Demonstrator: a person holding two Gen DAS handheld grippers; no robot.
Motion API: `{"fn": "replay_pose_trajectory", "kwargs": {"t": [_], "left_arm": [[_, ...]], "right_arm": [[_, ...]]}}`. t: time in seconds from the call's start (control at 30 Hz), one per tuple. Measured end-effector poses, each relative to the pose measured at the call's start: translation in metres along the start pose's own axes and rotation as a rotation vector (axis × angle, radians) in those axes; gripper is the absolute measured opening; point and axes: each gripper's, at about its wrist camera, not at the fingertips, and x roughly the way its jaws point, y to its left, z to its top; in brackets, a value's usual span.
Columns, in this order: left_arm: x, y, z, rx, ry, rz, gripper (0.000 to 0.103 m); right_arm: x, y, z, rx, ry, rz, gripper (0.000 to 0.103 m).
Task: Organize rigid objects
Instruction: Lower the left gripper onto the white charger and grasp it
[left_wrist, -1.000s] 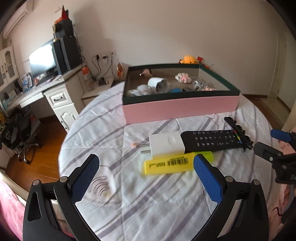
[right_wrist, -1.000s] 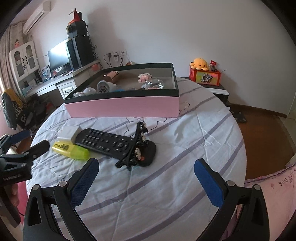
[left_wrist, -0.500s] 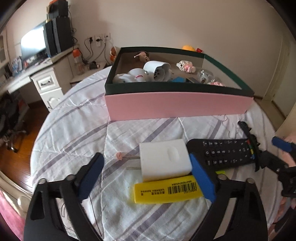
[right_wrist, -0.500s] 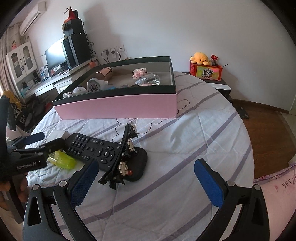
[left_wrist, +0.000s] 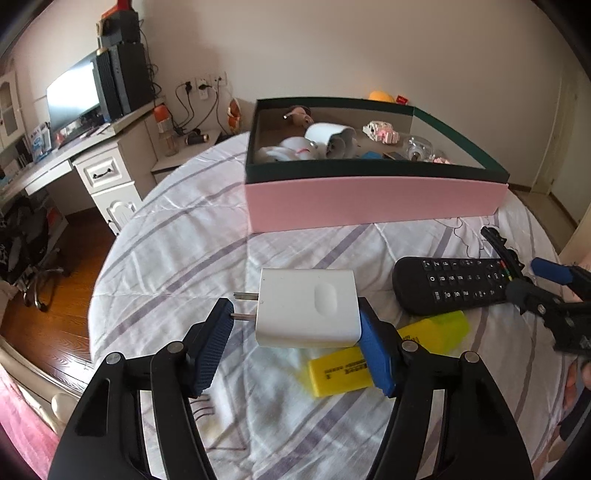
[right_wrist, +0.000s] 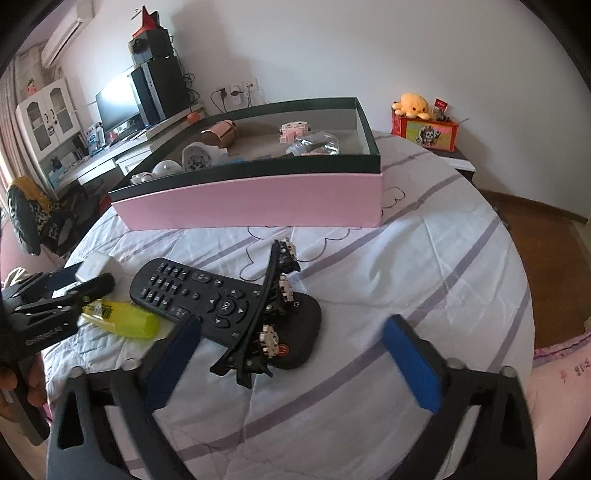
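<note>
I am closing the left tongs (left_wrist: 295, 332) around one white charger (left_wrist: 308, 308); it is lying on the striped worktop (left_wrist: 177, 258) between the blue pads. The right pad (left_wrist: 375, 350) is sitting against its rounded end at 3 o'clock, and the left pad (left_wrist: 214, 343) is standing just off the two prongs at 9 o'clock, so nothing is clamped yet. One yellow highlighter (left_wrist: 384, 354) is lying partly under the charger, at its 4 o'clock.

I am also narrowing the right tongs (right_wrist: 291, 365), which are wide apart and gripping nothing. One black remote (right_wrist: 207, 306) is lying at 11 o'clock from them, its near end between the pads. One black hair clip (right_wrist: 266, 306) is resting across that end, tilted up on edge. The left pad (right_wrist: 173, 360) is just beside the remote's edge; whether it is touching I cannot tell.

One pink box (right_wrist: 258, 206) with a dark rim is sitting at 12 o'clock beyond both, holding several small things.
</note>
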Motion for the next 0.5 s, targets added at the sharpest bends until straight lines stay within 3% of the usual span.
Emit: {"fn": "replay_pose_trajectory", "kwargs": {"t": [0.07,0.13,0.23,0.37,0.5], "left_arm": [[-0.006,0.003,-0.001,-0.006,-0.010,-0.005,0.067],[-0.011,0.005,-0.002,-0.012,-0.021,-0.017,0.067],[-0.020,0.004,-0.003,-0.002,-0.036,-0.016,0.067],[-0.033,0.003,-0.005,0.005,-0.048,-0.034,0.067],[-0.044,0.000,-0.012,0.020,-0.051,-0.042,0.067]], "right_arm": [[-0.001,-0.002,-0.001,0.006,-0.001,-0.002,0.071],[-0.001,-0.002,-0.001,0.000,0.001,0.020,0.065],[-0.004,0.000,-0.002,-0.004,-0.003,0.042,0.046],[-0.010,0.001,-0.006,-0.009,0.001,0.032,0.046],[-0.020,-0.004,-0.012,0.000,-0.002,0.026,0.029]]}}
